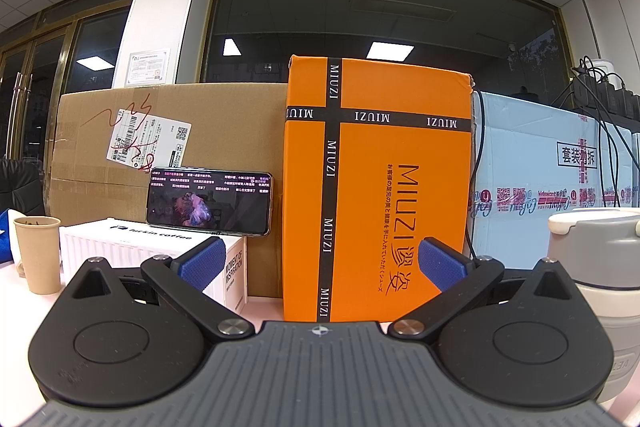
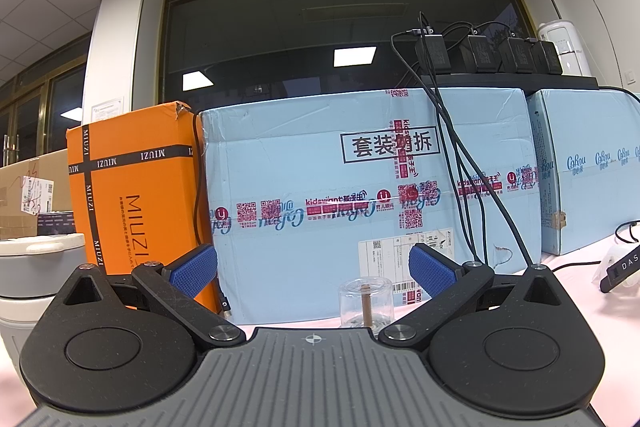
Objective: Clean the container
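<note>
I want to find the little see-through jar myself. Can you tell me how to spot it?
Look for the big light-blue box standing beside the orange box. Right in front of the blue one, low on the table, between the blue pads of the right hand-held gripper, stands the jar. It is the only clear thing there, small and round, with a thin brown stick upright inside.

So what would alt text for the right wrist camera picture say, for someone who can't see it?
An open two-finger right gripper with blue pads points at a small clear glass jar holding a brown stick, standing on a pale table. Behind it are a light blue carton and an orange box.
</note>
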`<action>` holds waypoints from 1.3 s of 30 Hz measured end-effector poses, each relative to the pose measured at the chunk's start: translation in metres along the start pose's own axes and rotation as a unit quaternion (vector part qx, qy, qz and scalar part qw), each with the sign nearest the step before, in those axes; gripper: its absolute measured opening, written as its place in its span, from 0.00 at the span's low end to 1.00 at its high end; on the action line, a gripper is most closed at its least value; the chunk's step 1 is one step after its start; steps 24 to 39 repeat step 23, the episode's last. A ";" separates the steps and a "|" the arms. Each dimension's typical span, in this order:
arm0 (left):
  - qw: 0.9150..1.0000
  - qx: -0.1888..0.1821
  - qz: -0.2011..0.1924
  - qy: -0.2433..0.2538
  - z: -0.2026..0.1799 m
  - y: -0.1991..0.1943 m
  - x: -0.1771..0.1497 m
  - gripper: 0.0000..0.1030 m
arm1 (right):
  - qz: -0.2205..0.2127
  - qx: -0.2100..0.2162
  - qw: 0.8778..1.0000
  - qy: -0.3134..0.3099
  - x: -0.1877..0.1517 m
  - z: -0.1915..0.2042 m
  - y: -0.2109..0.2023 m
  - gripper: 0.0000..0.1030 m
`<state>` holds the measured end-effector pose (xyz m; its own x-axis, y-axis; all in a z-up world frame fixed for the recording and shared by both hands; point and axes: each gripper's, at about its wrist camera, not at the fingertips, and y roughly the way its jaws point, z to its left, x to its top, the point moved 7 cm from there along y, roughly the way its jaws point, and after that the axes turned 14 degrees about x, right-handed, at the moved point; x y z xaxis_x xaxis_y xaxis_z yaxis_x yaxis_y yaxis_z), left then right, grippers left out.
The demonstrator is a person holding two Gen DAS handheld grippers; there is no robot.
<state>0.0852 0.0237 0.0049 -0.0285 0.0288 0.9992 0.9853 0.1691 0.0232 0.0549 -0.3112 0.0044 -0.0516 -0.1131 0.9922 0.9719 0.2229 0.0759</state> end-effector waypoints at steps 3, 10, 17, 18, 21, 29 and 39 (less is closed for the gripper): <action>1.000 0.000 0.001 0.000 0.000 0.001 0.000 1.00 | 0.000 0.000 1.000 0.000 0.000 0.000 0.000 1.00; 1.000 0.000 0.001 -0.001 0.000 0.001 0.000 1.00 | 0.000 0.000 1.000 0.000 0.000 0.000 0.000 1.00; 1.000 0.000 0.001 0.000 0.000 0.000 -0.001 1.00 | 0.000 0.000 1.000 0.000 0.000 0.000 0.000 1.00; 1.000 0.000 0.001 0.000 0.000 0.000 -0.001 1.00 | 0.000 0.000 1.000 0.000 0.000 0.000 0.000 1.00; 1.000 0.001 0.001 0.000 0.000 -0.001 -0.001 1.00 | 0.000 0.000 1.000 0.000 0.000 0.000 0.000 1.00; 1.000 0.001 0.000 0.000 0.000 -0.001 -0.001 1.00 | 0.000 0.000 1.000 0.000 0.000 0.000 0.000 1.00; 1.000 0.001 0.000 0.000 0.000 -0.001 -0.001 1.00 | 0.000 0.000 1.000 0.000 0.000 0.000 0.000 1.00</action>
